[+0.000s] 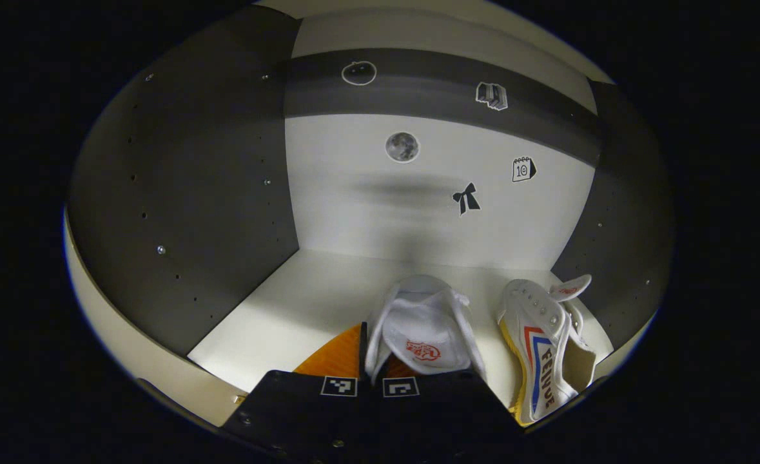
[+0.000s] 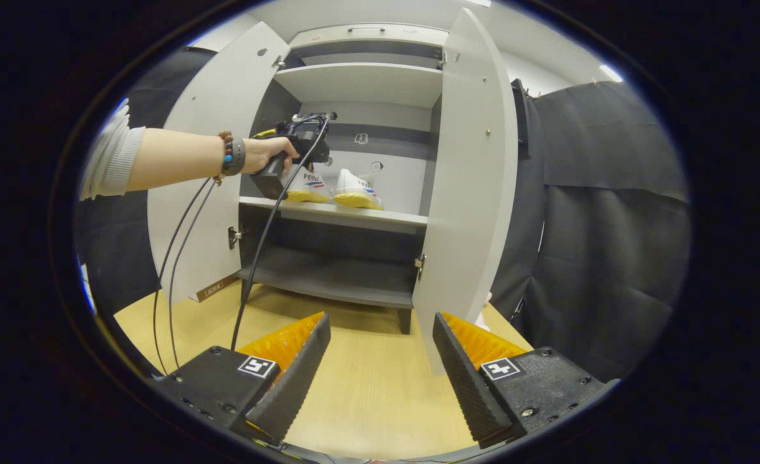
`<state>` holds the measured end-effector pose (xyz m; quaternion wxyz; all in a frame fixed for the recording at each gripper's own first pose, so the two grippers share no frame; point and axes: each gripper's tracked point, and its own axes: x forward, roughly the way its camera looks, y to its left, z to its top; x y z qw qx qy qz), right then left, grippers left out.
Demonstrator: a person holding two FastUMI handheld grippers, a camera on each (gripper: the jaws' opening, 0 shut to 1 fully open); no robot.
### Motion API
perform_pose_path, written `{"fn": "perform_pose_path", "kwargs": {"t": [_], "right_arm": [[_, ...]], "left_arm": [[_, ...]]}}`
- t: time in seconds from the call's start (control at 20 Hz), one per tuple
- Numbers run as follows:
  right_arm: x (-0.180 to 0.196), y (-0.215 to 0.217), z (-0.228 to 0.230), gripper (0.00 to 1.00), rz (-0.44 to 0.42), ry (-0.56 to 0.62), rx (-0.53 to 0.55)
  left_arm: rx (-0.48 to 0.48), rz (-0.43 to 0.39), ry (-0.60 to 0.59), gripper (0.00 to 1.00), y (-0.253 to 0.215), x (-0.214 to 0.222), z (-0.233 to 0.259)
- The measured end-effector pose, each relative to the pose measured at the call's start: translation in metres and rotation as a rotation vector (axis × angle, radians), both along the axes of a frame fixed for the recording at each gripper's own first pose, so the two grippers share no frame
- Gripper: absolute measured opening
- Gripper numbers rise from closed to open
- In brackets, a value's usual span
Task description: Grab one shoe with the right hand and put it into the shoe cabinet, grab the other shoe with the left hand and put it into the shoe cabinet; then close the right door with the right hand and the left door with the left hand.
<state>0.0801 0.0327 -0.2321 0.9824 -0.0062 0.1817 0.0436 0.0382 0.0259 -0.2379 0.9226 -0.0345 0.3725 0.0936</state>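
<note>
Shoe in the left gripper (image 1: pixel 373 370): we are seeing a white canvas sneaker (image 1: pixel 425 332) pinched by its heel or collar edge, both fingers pressing on the fabric, toe pointing into the shoe cabinet (image 2: pixel 354 84). It is hanging just over or resting on the white shelf (image 1: pixel 302 296); we cannot tell which. The other shoe (image 1: pixel 544 345) is already lying on the same shelf just to its right, tipped on its side near the right wall.

In the right gripper view we are seeing both sneakers side by side on the middle shelf, with a hand (image 2: pixel 267 154) holding the left gripper at the nearer one. The right gripper (image 2: pixel 380 361) is hanging well back over the wooden floor (image 2: pixel 367 386), jaws spread wide and holding nothing. The left door (image 2: pixel 218 161) and the right door (image 2: pixel 473 174) are both standing open.

Handling, as we are judging it: the shoe looks light, with soft canvas that folds under the pinch, and a stiffer rubber sole. The collar hold is fine for carrying, but the shoe may swing or tip on release, as its mate seems to have. A hold across the sole sides would be steadier. The doors are looking rigid; pushing on the free edge should swing them.
</note>
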Motion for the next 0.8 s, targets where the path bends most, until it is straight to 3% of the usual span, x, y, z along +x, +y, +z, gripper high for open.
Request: {"fn": "perform_pose_path", "kwargs": {"t": [0.05,0.1,0.2,0.3,0.35,0.4,0.5,0.65,0.7,0.75,0.8], "right_arm": [[0.0,0.002,-0.002,1.0,0.001,0.003,0.006],[0.0,0.003,-0.003,1.0,0.003,0.008,0.009],[0.0,0.005,-0.005,1.0,0.006,0.01,0.012],[0.0,0.007,-0.005,1.0,0.008,0.012,0.013],[-0.003,0.005,-0.015,1.0,0.01,0.015,0.015],[-0.002,0.006,-0.014,1.0,0.014,0.018,0.017],[0.0,0.007,-0.014,1.0,0.011,0.015,0.019],[0.0,0.008,-0.013,1.0,0.013,0.007,0.031],[-0.001,0.006,-0.012,1.0,0.012,0.002,0.031],[-0.001,0.006,-0.01,1.0,0.015,-0.004,0.034],[-0.001,0.007,-0.008,1.0,0.018,-0.011,0.037]], "left_arm": [[0.006,-0.013,0.004,0.01,0.0,0.002,-0.001],[0.001,-0.017,0.017,0.13,-0.001,0.001,-0.001],[-0.033,-0.048,0.018,0.11,-0.01,0.001,-0.001],[-0.014,-0.055,0.017,0.27,-0.005,-0.002,0.0],[0.002,-0.057,0.016,0.3,-0.002,-0.005,0.002],[0.018,-0.05,0.005,0.43,0.002,-0.006,0.005],[0.027,-0.06,-0.031,0.58,0.003,-0.014,0.012],[0.04,-0.071,-0.091,0.64,0.002,-0.024,0.026],[0.035,-0.071,-0.109,0.73,0.002,-0.029,0.031],[0.033,-0.074,-0.133,0.64,0.002,-0.032,0.039],[0.028,-0.079,-0.155,0.64,0.001,-0.037,0.045]]}}
